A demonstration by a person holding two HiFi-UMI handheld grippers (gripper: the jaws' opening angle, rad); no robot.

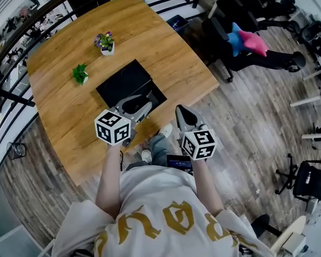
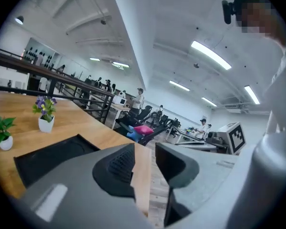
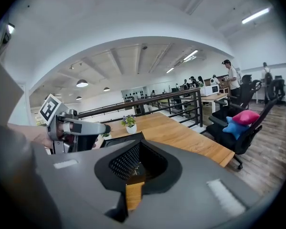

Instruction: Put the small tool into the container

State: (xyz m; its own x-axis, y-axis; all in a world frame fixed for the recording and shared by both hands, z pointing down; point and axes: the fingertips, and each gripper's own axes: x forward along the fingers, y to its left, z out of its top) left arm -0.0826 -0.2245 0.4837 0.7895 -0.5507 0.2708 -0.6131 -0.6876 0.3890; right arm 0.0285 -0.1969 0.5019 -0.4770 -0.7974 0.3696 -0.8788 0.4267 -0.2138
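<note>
A black open container (image 1: 124,81) lies on the wooden table (image 1: 59,111), near its front edge; it also shows low in the left gripper view (image 2: 47,155) and just past the jaws in the right gripper view (image 3: 122,139). I cannot make out a small tool in any view. My left gripper (image 1: 138,105) hovers at the container's near edge, open, with nothing between its jaws (image 2: 145,151). My right gripper (image 1: 182,112) is held off the table's edge over the floor, shut and empty (image 3: 142,144). The left gripper (image 3: 105,128) shows at its left.
Two small potted plants stand behind the container: one with purple flowers (image 1: 105,42) and a green one (image 1: 80,74). A black railing (image 1: 10,47) runs round the table's far side. An office chair with pink and blue cushions (image 1: 246,42) stands to the right, on wood flooring.
</note>
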